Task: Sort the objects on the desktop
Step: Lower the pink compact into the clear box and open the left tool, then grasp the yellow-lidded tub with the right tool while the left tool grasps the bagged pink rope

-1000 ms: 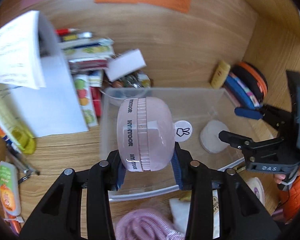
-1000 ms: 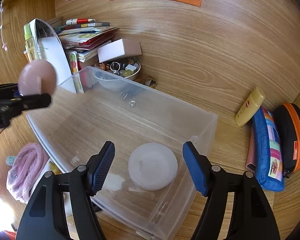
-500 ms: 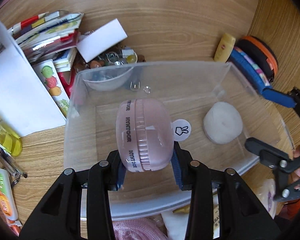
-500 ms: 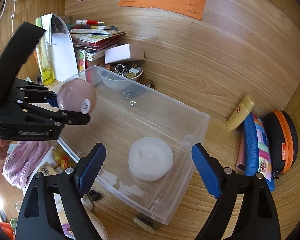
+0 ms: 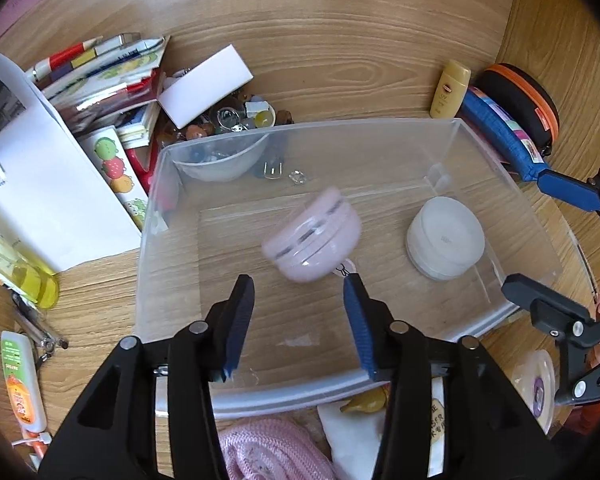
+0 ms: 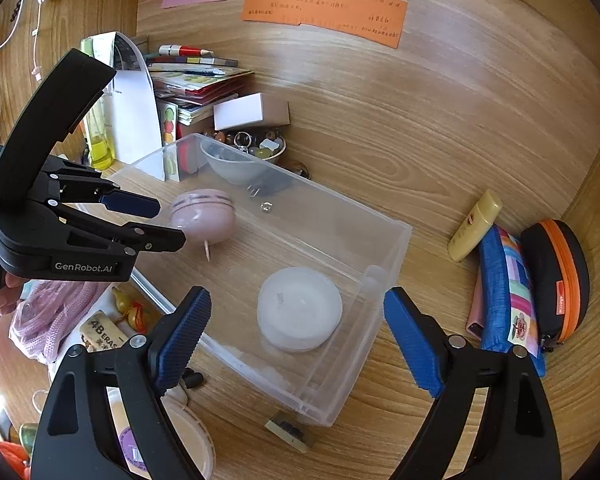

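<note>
A clear plastic bin (image 5: pixel 500 152) (image 6: pixel 392 248) stands on the wooden desk. A pink round case (image 5: pixel 312 240) (image 6: pixel 203 216) is blurred and free of my fingers, inside the bin's space. A white round case (image 5: pixel 444 238) (image 6: pixel 300 308) lies in the bin at its right end. My left gripper (image 5: pixel 298 322) (image 6: pixel 156 220) is open and empty just behind the pink case. My right gripper (image 6: pixel 296 336) (image 5: pixel 540 240) is open and empty, hovering over the bin's right end above the white case.
Books and papers (image 5: pixel 100 80), a white box (image 5: pixel 204 86) and a bowl of trinkets (image 6: pixel 244 152) lie behind the bin. A yellow tube (image 6: pixel 476 224), a blue pencil case (image 6: pixel 508 292) and an orange-rimmed case (image 6: pixel 556 276) lie right. Pink knit (image 5: pixel 268 452) lies near.
My left gripper opened and let go of the pink case, which drops tilting into the bin. My right gripper pulled back and up a little.
</note>
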Tool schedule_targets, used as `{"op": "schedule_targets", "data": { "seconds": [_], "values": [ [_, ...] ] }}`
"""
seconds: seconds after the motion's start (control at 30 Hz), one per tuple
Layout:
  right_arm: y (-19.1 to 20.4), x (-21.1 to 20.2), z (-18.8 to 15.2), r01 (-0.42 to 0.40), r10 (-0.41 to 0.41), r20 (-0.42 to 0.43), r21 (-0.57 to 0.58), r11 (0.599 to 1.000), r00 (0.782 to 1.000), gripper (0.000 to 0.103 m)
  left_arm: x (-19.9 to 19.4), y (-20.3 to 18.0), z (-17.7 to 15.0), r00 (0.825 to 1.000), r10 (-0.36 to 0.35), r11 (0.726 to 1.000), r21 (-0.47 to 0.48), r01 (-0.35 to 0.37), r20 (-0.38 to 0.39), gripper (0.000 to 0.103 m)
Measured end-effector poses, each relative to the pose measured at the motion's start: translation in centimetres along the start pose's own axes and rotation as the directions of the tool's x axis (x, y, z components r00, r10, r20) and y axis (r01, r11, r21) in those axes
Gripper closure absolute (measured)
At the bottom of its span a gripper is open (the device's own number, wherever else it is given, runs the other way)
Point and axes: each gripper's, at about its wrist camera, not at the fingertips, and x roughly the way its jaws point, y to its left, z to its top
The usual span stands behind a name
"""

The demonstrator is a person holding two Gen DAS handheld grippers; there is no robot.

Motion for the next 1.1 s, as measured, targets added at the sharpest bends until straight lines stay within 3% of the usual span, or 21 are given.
{"op": "schedule_targets", "data": {
  "seconds": [0.27,0.47,0.77,1.1],
  "values": [
    [0.7,-1.6,-0.3,0.027,-0.027,0.020,-0.008,1.000,0.999,0.016,-3.4,-0.8,-1.1,0.996,0.044,0.999,0.016,-0.046,0.079,0.027],
    [0.9,-3.7,-0.5,0.030,-0.031,0.052,0.009,0.999,0.998,0.016,-7.7,-0.6,-2.9,0.982,0.065,0.998,-0.001,-0.066,0.177,0.011],
    [1.0,-7.2,-1.6,0.008,-0.015,0.105,0.065,0.998,0.994,0.007,-11.2,0.7,-6.3,0.967,0.110,0.994,-0.049,-0.101,0.230,0.007],
    [1.7,-8.1,-4.1,-0.060,0.051,0.084,0.109,0.992,0.995,0.006,-11.6,1.8,-10.0,0.973,0.097,0.991,-0.113,-0.074,0.210,0.007]
  ]
}}
